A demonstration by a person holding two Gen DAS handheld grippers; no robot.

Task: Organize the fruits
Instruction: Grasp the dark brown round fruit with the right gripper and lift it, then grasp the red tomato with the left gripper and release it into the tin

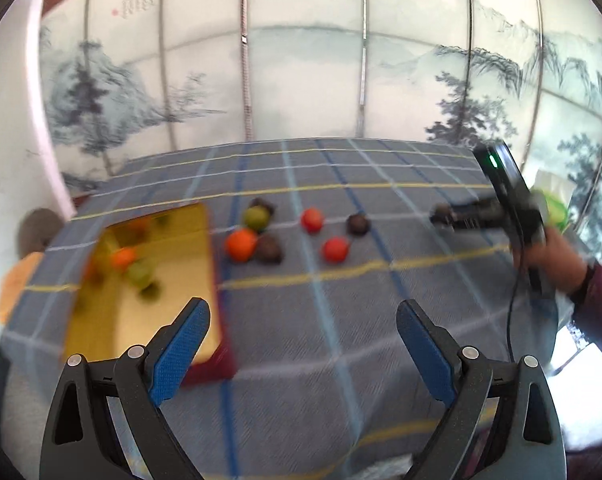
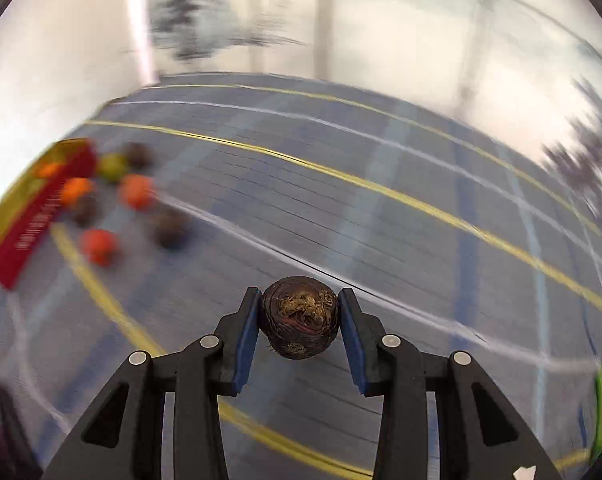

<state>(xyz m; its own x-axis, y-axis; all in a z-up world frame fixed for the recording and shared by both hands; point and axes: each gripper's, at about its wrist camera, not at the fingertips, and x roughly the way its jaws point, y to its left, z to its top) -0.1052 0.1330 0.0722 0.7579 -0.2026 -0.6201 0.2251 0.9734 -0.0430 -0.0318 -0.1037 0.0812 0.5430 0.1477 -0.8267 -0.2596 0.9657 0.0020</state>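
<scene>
One dark fruit [image 2: 299, 323] pinched btwn right tongs [image 2: 300, 326] pads; left tongs [image 1: 303, 322] spread, w/ nothing between.

Table under blue plaid cloth [image 1: 341, 320]; gold tray [image 1: 161, 320] at left, loose fruits [image 1: 241, 245] beside it

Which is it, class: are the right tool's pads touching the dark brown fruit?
Touching. The right wrist view shows the dark brown fruit pressed between both blue pads of the right tool, above the tablecloth.
</scene>
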